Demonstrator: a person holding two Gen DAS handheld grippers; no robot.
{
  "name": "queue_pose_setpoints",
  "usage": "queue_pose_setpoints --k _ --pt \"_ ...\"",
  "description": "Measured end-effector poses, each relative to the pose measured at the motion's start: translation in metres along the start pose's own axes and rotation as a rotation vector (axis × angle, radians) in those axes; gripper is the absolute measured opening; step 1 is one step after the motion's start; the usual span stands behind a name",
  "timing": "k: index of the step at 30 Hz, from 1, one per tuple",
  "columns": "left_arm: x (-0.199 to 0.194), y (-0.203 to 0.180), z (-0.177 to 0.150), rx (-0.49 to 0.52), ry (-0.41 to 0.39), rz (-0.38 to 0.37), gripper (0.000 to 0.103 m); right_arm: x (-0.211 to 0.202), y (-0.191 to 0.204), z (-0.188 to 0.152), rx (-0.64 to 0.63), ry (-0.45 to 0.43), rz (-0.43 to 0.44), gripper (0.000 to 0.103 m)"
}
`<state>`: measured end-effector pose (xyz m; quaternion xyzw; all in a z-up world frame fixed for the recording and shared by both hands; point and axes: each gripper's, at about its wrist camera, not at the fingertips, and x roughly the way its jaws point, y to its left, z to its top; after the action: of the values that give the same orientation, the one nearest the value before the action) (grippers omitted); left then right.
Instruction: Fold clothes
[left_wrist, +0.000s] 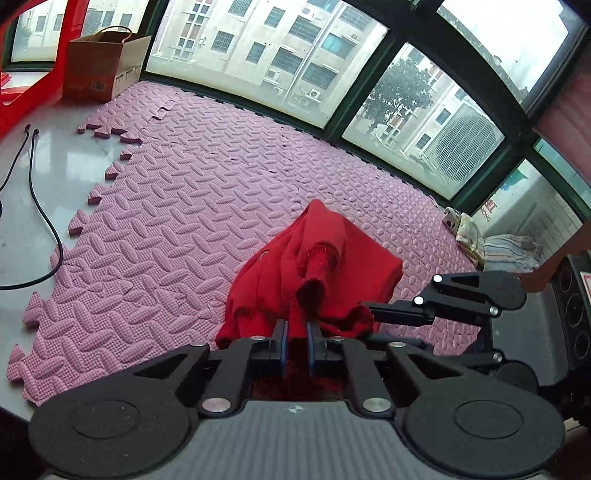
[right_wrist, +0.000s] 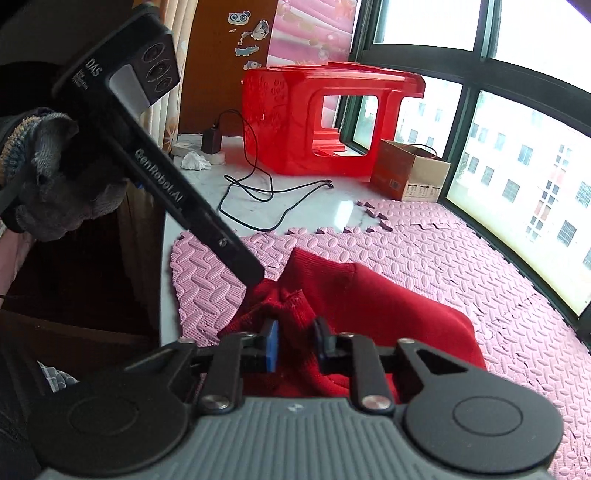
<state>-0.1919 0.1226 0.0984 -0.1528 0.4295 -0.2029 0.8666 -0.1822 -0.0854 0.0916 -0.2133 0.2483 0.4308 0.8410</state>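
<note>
Both grippers on the red sweater (left_wrist: 317, 273), lifting it in a bunch off the pink foam mat (left_wrist: 192, 192), near the mat's front edge.

Left gripper (left_wrist: 296, 341): jaws nearly together, clamped on a narrow strip of knit. Right gripper (right_wrist: 295, 345): jaws wider apart, thick wad of fabric wedged between the pads, so pinching it too, as far as I can judge.

Risks:
- Both grips sit close together on a crumpled section, not on clear corners or a hem. Pulling apart from here likely gives a twisted lump, not a flat panel.
- Left hold is thin; the hanging weight could drag it out of the jaws.
- Right may have several layers caught, so the fold line would come out skewed.
- Loose mat tiles (left_wrist: 110, 129) at the far left corner are lifted; dragged cloth could snag there.

Sweater itself: thick red knit, ribbed cuff (left_wrist: 319, 258) showing, heaped and creased, far part resting on the mat. Not folded yet.
</note>
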Motion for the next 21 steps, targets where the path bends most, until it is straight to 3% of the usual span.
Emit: queue_pose_setpoints --k 11,14,17,21 --pt "0.005 0.003 0.004 -0.014 -0.012 -0.023 0.018 -0.025 -0.013 0.008 0.071 -0.052 -0.002 0.007" --pt "0.016 0.003 0.006 -0.007 0.016 -0.020 0.025 -0.026 -0.011 0.009 0.074 -0.054 0.004 0.007" --pt "0.023 0.006 0.009 -0.010 0.033 -0.034 0.008 -0.032 -0.013 0.012 0.081 -0.076 0.001 0.007" --pt "0.024 0.013 0.016 -0.019 0.020 -0.063 0.005 -0.038 -0.009 0.016 0.067 -0.101 0.017 0.007"
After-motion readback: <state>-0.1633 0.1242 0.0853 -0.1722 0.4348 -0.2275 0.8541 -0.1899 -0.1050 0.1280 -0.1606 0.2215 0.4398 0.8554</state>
